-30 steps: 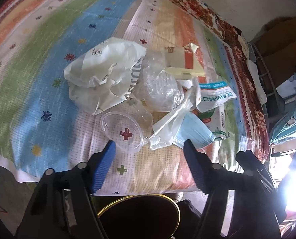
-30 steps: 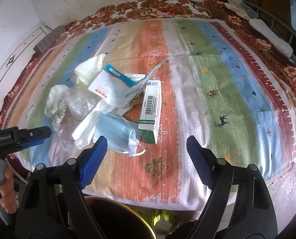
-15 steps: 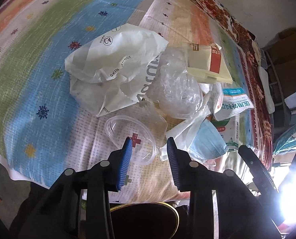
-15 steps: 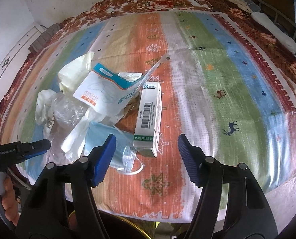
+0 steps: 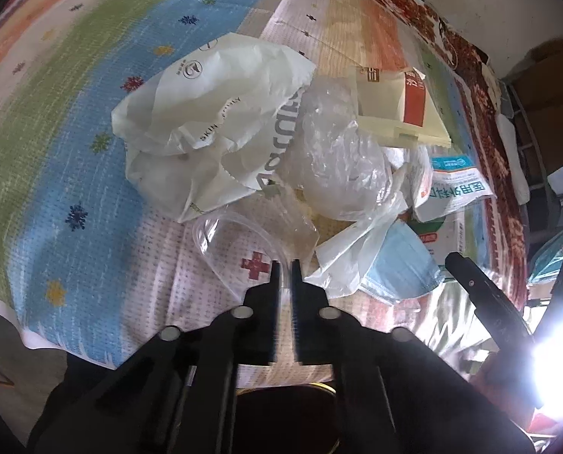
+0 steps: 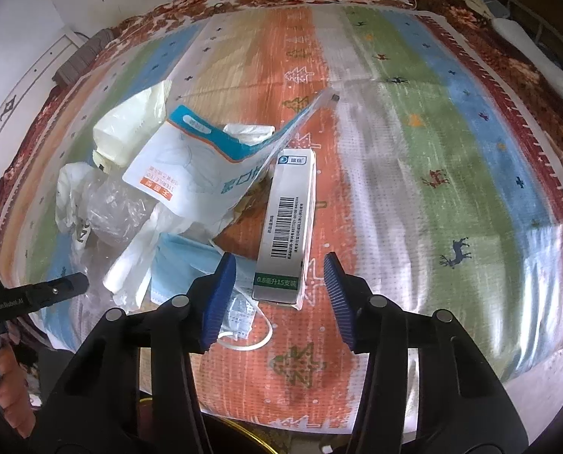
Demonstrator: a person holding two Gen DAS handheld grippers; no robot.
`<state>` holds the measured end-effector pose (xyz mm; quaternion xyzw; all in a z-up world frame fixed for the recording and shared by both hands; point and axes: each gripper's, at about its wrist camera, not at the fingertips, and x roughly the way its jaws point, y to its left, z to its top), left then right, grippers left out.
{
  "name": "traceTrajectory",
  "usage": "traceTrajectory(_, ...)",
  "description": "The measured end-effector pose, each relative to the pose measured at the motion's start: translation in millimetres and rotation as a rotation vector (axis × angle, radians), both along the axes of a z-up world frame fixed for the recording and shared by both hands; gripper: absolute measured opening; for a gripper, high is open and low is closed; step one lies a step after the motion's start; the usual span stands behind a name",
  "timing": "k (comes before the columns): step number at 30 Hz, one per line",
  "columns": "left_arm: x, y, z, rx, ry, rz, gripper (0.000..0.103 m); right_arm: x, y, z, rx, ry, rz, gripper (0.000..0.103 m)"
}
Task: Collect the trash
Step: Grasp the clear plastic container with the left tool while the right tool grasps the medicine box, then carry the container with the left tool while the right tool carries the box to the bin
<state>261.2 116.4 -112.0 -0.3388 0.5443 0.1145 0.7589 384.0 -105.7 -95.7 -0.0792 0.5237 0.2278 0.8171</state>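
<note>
1. Left wrist view: the left hand-held gripper [image 5: 285,265] is clenched on the rim of a clear plastic cup [image 5: 236,249] lying on its side; whether anything is inside it cannot be told.
2. Trash is heaped near the striped bedspread's [image 6: 451,151] near edge: white plastic bag [image 5: 213,128], crumpled clear wrap [image 5: 338,166], blue face mask [image 6: 183,265].
3. Right of the heap the bedspread is open.
4. Right hand-held gripper [image 6: 279,299] is spread wide, straddling the near end of the medicine box [image 6: 289,227].

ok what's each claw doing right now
left claw: shut on the clear plastic cup
right claw: open, holding nothing, around the white box
</note>
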Motion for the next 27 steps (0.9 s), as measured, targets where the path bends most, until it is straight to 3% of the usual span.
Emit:
traceTrajectory(3,-1,-1,5,0.024,-0.01,0.015,0.003,1,4,-2,-0.009,0.003,0.019,0.026)
traceTrajectory(10,-1,-8,21,-0.007,-0.042,-0.021,0.003,-1,-11,6,0.024,0.003,-0.014,0.025)
traceTrajectory(27,-9,-28,58,0.027,-0.125,-0.101,0.003,-34,-34,37,0.023,-0.049,-0.005,0.024)
